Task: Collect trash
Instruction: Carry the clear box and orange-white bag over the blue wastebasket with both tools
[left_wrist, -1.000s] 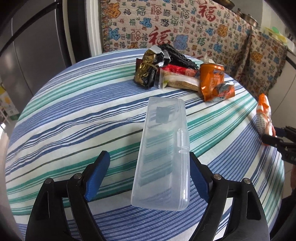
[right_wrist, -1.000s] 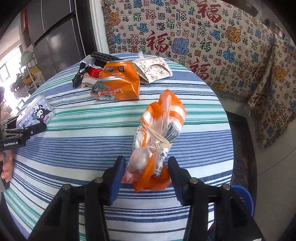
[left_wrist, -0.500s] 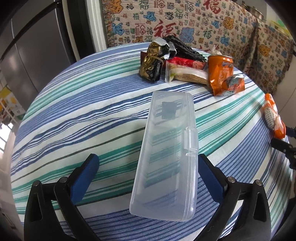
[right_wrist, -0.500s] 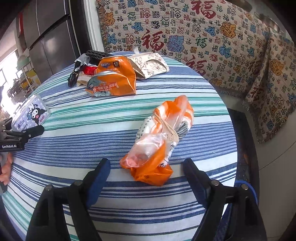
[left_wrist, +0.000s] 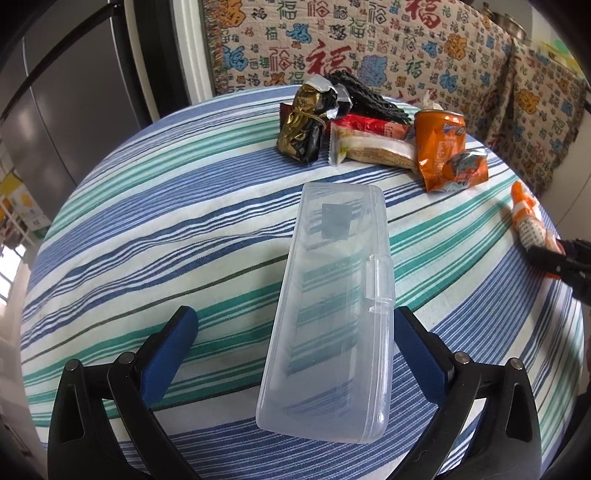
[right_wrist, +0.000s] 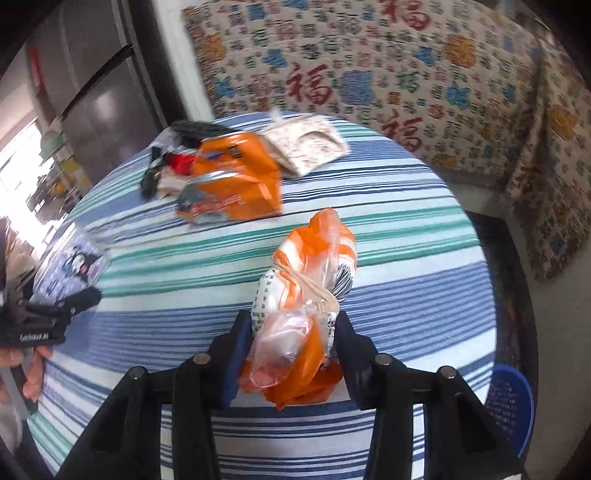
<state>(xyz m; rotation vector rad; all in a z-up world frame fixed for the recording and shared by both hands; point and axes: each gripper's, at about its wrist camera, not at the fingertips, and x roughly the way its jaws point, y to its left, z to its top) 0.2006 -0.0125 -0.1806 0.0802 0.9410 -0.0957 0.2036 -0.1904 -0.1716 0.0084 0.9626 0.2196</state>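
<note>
Between the right gripper's blue pads, now pinched shut again on the tied orange plastic bag, ready for binning; left gripper spread wide around clear plastic case, gripping nothing.

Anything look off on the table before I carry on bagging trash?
The orange soda can at the far pile is crushed and bent over. The clear plastic case between the open left gripper fingers looks reusable, not trash.

Blue-teal-white striped tablecloth — orange-white bag, clear translucent case
</note>
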